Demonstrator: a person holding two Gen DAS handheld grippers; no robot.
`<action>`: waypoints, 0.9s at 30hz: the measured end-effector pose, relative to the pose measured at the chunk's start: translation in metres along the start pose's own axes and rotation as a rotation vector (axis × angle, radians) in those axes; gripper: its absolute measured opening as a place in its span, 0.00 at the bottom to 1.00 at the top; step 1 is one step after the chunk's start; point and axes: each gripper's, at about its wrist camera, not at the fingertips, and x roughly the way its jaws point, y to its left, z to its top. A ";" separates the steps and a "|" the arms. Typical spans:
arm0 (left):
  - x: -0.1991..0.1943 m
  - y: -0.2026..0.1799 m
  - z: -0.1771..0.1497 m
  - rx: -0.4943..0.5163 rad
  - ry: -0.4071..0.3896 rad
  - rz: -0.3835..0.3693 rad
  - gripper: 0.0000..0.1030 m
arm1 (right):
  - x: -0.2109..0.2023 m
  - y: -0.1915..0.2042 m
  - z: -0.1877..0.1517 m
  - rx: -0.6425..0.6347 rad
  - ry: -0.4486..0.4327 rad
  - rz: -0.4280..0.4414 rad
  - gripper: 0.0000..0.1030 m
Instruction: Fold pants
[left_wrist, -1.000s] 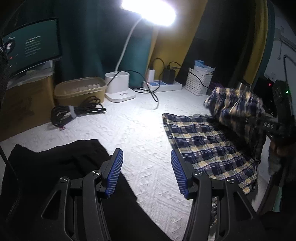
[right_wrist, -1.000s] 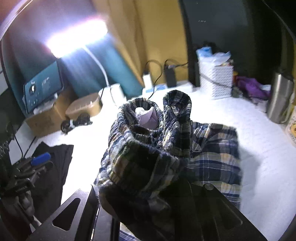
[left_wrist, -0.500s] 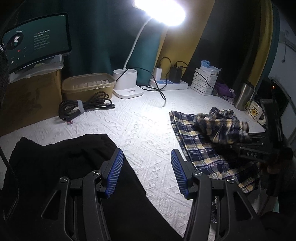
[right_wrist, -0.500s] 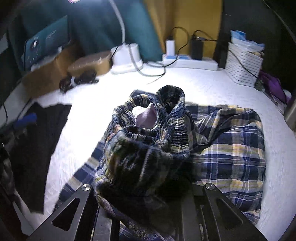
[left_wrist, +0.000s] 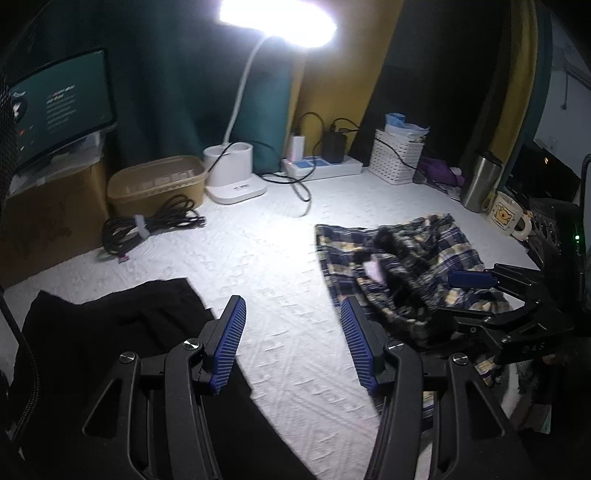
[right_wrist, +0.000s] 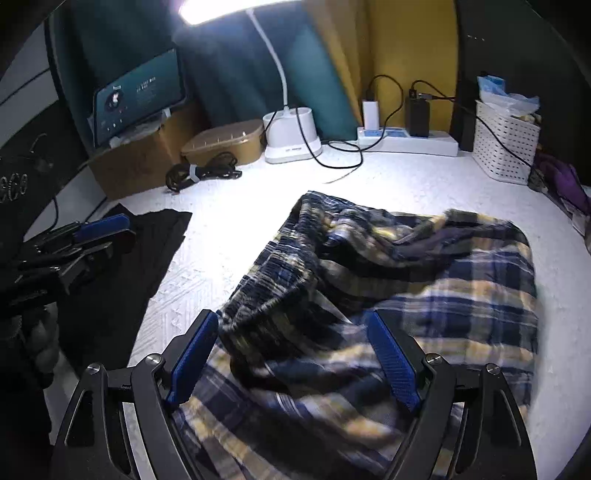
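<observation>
The right gripper (right_wrist: 291, 354) stands wide open over the plaid pants (right_wrist: 424, 295), nothing clamped between its blue pads (right_wrist: 393, 363); cloth bunches between and just ahead of them, its folds smeared by blur. The pants lie heaped on the white textured cover (right_wrist: 229, 206), their near edge cut off below the gripper body. The left gripper (left_wrist: 290, 341) is equally spread and empty above bare cover, with a black garment (left_wrist: 110, 332) under its left finger, that garment's extent lost in shadow. Farther back stand a lamp base (left_wrist: 232, 173), a power strip (left_wrist: 321, 166) and a white basket (left_wrist: 397, 160); the lamp head is glared out.
</observation>
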 end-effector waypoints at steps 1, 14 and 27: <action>0.001 -0.007 0.002 0.009 0.001 -0.005 0.52 | -0.005 -0.003 -0.002 0.007 -0.011 -0.003 0.82; 0.025 -0.086 0.010 0.126 0.050 -0.100 0.52 | -0.060 -0.080 -0.039 0.179 -0.086 -0.094 0.82; 0.052 -0.131 0.010 0.222 0.108 -0.128 0.52 | -0.072 -0.118 -0.066 0.265 -0.096 -0.145 0.82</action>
